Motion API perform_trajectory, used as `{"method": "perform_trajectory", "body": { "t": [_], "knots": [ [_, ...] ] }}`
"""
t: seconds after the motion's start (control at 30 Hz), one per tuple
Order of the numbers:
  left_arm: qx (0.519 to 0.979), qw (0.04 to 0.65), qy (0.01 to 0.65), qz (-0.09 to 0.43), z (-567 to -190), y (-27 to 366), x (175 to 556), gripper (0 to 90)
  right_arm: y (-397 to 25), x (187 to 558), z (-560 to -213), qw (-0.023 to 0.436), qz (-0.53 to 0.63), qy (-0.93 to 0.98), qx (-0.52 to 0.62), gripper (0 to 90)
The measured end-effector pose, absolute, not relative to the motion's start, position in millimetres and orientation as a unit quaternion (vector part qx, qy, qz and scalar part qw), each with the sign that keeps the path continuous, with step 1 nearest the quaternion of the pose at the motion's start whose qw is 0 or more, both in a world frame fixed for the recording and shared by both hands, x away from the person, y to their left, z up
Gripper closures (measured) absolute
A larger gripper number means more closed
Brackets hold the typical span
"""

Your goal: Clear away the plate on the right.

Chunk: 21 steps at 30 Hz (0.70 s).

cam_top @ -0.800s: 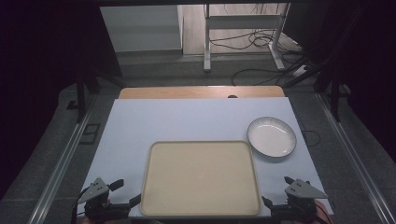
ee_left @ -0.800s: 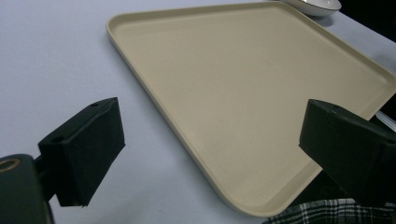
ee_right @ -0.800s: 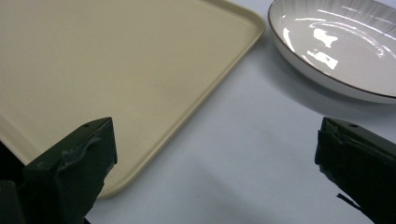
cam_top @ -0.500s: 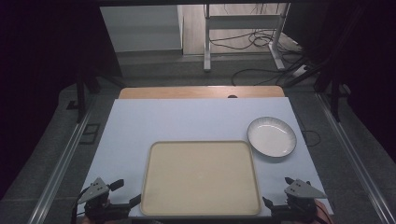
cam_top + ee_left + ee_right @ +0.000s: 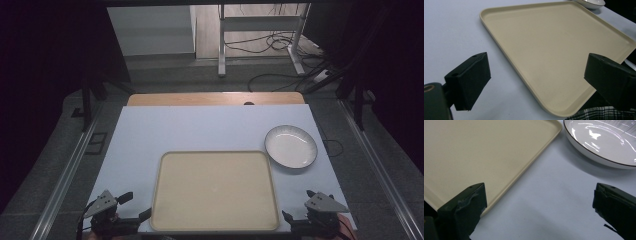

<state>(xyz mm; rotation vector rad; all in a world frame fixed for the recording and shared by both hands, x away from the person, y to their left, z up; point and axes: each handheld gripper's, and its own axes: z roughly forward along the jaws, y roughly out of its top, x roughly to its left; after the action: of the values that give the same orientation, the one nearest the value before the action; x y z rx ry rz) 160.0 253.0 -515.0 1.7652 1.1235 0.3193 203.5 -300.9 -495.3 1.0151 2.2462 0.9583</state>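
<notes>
In the high view, a flat beige rectangular plastic tray [image 5: 215, 190] is seen lying at the middle of the near edge of the table covered by a pale blue sheet [image 5: 200, 130]. A round white ceramic bowl with a dark rim [image 5: 290, 146] stands just beyond the tray's far right corner, close beside it. Nothing lies on the tray, and nothing stands between it and either gripper. The left gripper [image 5: 131, 207] is held at the near left corner of the table, just beside the tray's near left corner, with its jaws spread wide and pointed toward the tray. The right gripper [image 5: 301, 206] is held at the near right corner, just beside the tray's near right corner, likewise spread.

In the left gripper view, the tray [image 5: 559, 52] is seen between and beyond the two black jaws, which stand far apart and grasp nothing. A checked cloth [image 5: 599, 115] shows at the bottom edge.

In the right gripper view, the jaws are spread wide and empty; the tray's edge [image 5: 499, 155] lies by one jaw, and the bowl [image 5: 604, 142] is seen past the bare sheet.
</notes>
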Motion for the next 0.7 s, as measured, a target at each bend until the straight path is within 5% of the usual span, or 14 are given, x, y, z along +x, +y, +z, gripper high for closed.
{"method": "perform_trajectory", "body": {
  "t": [0.7],
  "knots": [
    [0.728,0.491,0.46,0.133,-514.8,252.8,159.7,6.3,-294.5,207.9,-492.8,0.272,0.342,0.827,0.354,0.0]
  ]
}}
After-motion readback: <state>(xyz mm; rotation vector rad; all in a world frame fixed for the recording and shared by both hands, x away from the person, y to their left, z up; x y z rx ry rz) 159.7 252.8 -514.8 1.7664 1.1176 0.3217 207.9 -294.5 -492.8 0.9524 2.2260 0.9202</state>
